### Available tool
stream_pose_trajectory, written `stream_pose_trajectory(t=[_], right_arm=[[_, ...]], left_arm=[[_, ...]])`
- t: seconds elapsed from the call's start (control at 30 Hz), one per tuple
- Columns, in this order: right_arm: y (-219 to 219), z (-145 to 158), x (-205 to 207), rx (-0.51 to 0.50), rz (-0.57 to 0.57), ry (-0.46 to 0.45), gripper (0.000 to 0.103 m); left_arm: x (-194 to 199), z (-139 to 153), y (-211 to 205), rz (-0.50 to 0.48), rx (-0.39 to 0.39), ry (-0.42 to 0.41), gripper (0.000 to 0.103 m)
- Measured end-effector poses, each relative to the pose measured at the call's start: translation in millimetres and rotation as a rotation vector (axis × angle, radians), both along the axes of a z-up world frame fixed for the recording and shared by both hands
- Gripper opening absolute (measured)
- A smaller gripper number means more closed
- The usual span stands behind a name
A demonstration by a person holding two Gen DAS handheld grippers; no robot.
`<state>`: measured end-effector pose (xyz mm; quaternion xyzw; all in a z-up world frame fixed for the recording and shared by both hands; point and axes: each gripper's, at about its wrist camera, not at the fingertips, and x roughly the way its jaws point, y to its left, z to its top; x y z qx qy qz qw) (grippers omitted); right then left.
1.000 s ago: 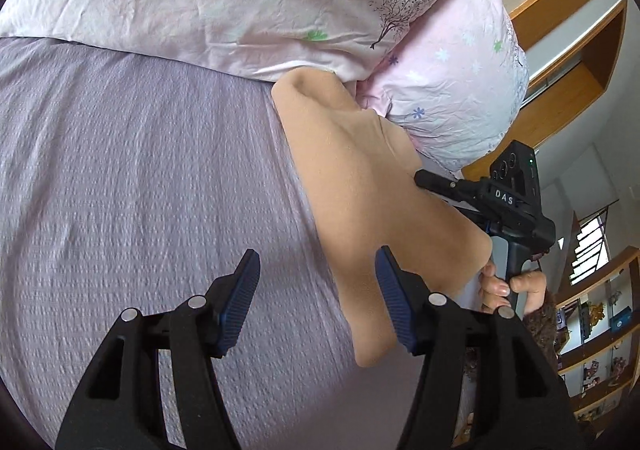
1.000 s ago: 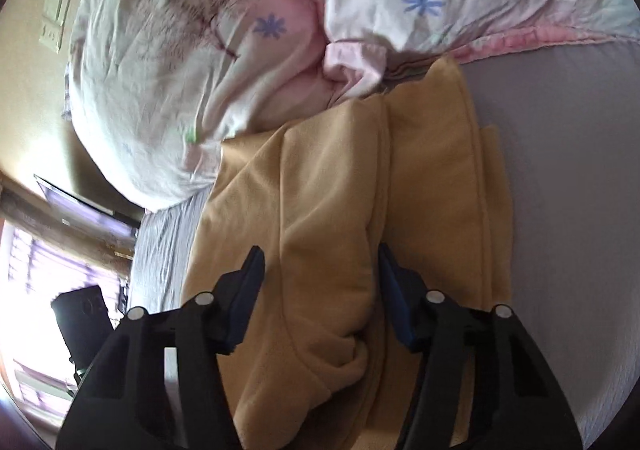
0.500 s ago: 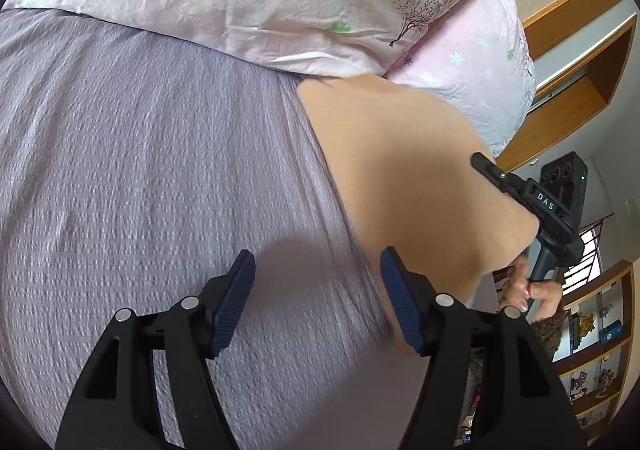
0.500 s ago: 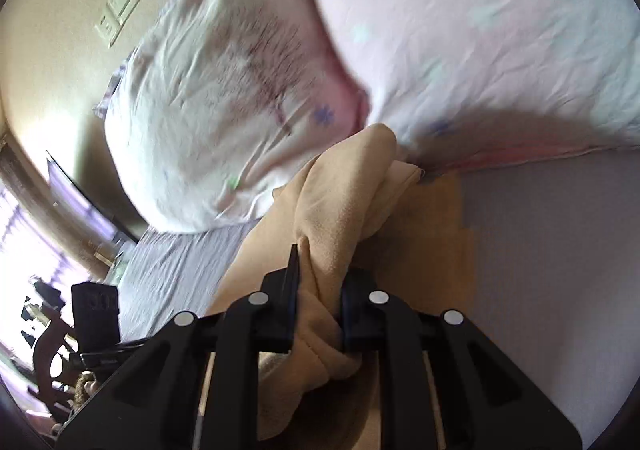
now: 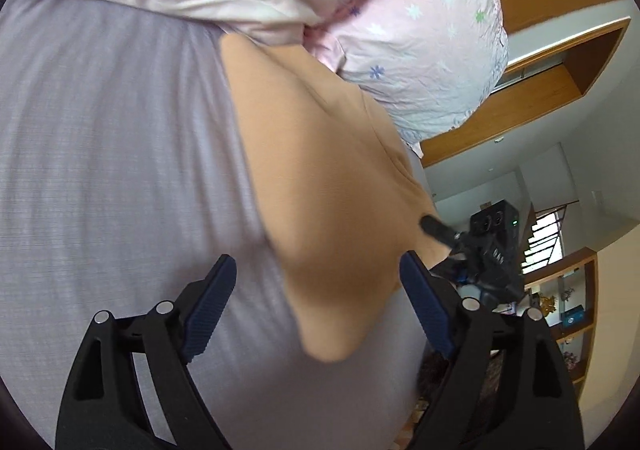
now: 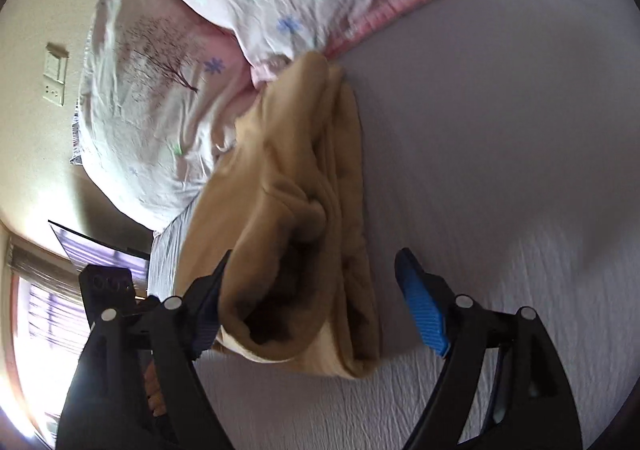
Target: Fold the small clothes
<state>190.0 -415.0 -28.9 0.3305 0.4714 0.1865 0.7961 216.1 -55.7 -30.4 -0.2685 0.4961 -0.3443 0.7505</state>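
Observation:
A tan garment (image 5: 320,186) lies on the lilac bed sheet (image 5: 100,170), its far end against the pillows. In the right wrist view the tan garment (image 6: 304,202) lies bunched in thick folds. My left gripper (image 5: 316,306) is open and empty, its jaws spread over the garment's near corner. My right gripper (image 6: 316,298) is open, its left finger against the folded edge, gripping nothing. The right gripper also shows in the left wrist view (image 5: 480,250) at the garment's right edge.
Two pink floral pillows (image 5: 400,30) lie along the head of the bed, also in the right wrist view (image 6: 168,90). Wooden shelves (image 5: 568,314) stand beyond the bed's right side. A wall switch (image 6: 54,78) and a window (image 6: 40,322) are to the left.
My right gripper, shut on a fold of the garment half a second ago, has opened and let the fabric drop into a folded pile. My left gripper stayed open and shifted slightly.

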Motion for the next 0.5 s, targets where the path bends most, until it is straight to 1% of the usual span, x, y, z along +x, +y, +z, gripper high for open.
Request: stream_pose_trajectory(t=[0.1, 0.13, 0.17, 0.2, 0.23, 0.27, 0.3, 0.33, 0.37, 0.4, 0.43, 0.5], right_arm=[[3, -6, -2, 0.049, 0.014, -0.011, 0.079], [4, -8, -3, 0.069, 0.027, -0.011, 0.076], [7, -11, -5, 0.093, 0.049, -0.009, 0.063], [3, -14, -14, 0.104, 0.063, -0.014, 0.053], [8, -18, -15, 0.108, 0.071, -0.021, 0.033], [9, -21, -18, 0.123, 0.079, -0.027, 0.025], [13, -24, -18, 0.145, 0.088, -0.033, 0.024], [16, -23, -18, 0.138, 0.093, -0.046, 0.021], [20, -19, -21, 0.115, 0.098, -0.063, 0.020], [26, -12, -23, 0.090, 0.110, -0.092, 0.019], [30, -7, -24, 0.085, 0.125, -0.118, 0.018], [46, 7, -30, 0.079, 0.195, -0.181, 0.017]], left_arm=[[5, -6, -22, -0.016, 0.005, 0.033, 0.084], [6, -7, -28, -0.018, 0.006, 0.041, 0.084], [6, -8, -32, -0.011, 0.013, 0.035, 0.084], [7, -7, -34, -0.001, 0.001, 0.025, 0.084], [7, -8, -34, 0.009, -0.014, 0.024, 0.084], [7, -9, -33, 0.019, -0.034, 0.025, 0.082], [8, -10, -31, 0.024, -0.060, 0.029, 0.072], [8, -11, -26, 0.029, -0.072, 0.033, 0.064], [9, -12, -20, 0.033, -0.075, 0.036, 0.048], [8, -13, -13, 0.033, -0.083, 0.037, 0.035], [6, -12, -4, 0.038, -0.090, 0.030, 0.034], [-3, -5, 18, 0.059, -0.092, -0.008, 0.030]])
